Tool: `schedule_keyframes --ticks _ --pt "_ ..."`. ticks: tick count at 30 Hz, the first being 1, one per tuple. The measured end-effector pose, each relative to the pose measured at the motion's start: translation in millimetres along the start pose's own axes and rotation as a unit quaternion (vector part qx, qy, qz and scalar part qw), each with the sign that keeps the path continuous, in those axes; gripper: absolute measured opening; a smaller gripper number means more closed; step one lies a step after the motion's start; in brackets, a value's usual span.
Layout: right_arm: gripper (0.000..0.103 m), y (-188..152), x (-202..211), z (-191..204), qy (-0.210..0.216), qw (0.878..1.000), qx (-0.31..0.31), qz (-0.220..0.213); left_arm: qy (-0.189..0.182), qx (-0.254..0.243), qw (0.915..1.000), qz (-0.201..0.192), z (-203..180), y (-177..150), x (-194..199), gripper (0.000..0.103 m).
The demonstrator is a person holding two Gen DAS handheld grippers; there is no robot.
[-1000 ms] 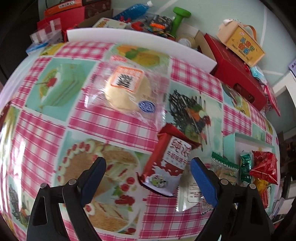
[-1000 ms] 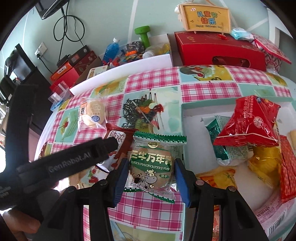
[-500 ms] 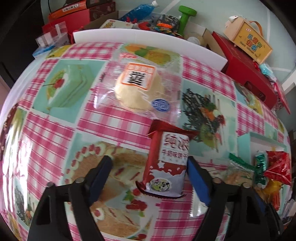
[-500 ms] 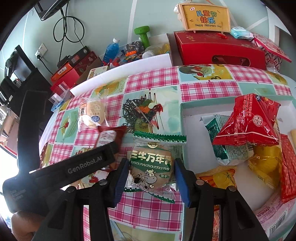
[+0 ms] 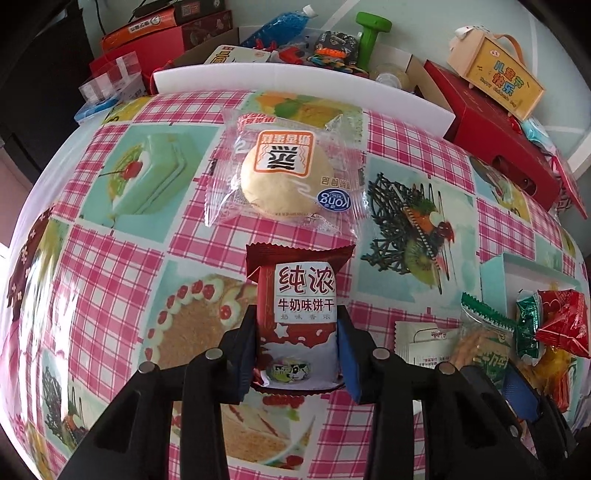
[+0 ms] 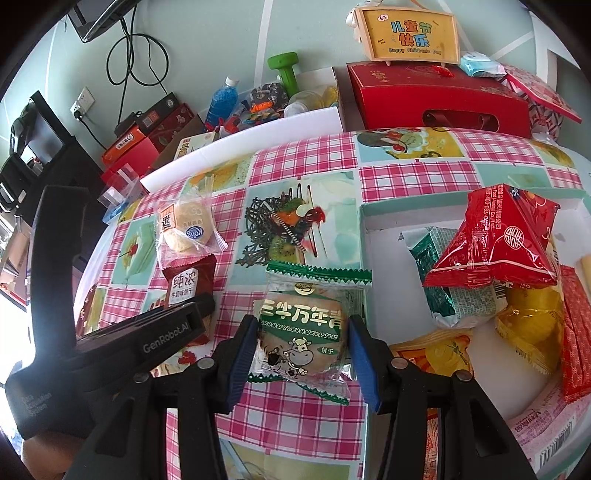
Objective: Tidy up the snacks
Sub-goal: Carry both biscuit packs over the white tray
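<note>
left gripper [image 5: 298, 354] has its pads tight on both sides of the red pack [image 5: 300, 317], pinching its lower half just over the cloth [image 5: 110, 266]. pack is dark red on top with a serrated seal, white label panel, red 纯浓 over 牛奶味饼干, stars and a small cow picture at the bottom. just beyond it lies the bun [image 5: 282, 181] in clear wrap, round and pale, orange-framed label and a blue oval reading "kong", print upside down from this view. right gripper [image 6: 303, 354] brackets the green pack [image 6: 304, 332]; pads sit at its clear wrapper edges, can't tell if they actually press. green pack: clear film, green zigzag seals, brown round biscuit inside, green band with white characters, cartoon cow, 饼干 at lower right. it sits on the cloth right beside the tray [image 6: 384, 229] edge. tray holds a red pyramid bag [image 6: 498, 247], a green-white packet [image 6: 439, 280], and yellow and red packs. left gripper body in right view reads "genrobot.ai". behind the table a yellow box [image 6: 410, 35] reads 儿童节快乐, "happy children's day", on a red box [image 6: 436, 99].
</note>
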State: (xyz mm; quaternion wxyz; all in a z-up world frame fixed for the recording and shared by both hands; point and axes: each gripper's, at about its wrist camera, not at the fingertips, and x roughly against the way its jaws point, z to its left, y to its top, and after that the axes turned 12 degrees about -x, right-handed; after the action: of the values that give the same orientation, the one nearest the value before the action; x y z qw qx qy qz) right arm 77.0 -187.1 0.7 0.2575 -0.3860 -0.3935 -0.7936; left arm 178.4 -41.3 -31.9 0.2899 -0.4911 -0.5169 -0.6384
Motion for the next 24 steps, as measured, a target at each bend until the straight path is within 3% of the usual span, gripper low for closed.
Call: schedule_keyframes --ticks 5,14,24 --pt "0.052 0 5 -1 0.013 1.000 -0.005 -0.001 -0.007 0.011 0.9999 -0.001 2 -5 10 0.040" --pt "0.052 1 24 1 0.030 0.999 -0.007 -0.016 -0.003 0.010 0.9992 -0.038 2 -14 53 0.041" --pt "0.052 5 67 -4 0.044 0.997 -0.012 -0.055 -0.026 -0.007 0.9968 -0.075 -17 -15 93 0.041"
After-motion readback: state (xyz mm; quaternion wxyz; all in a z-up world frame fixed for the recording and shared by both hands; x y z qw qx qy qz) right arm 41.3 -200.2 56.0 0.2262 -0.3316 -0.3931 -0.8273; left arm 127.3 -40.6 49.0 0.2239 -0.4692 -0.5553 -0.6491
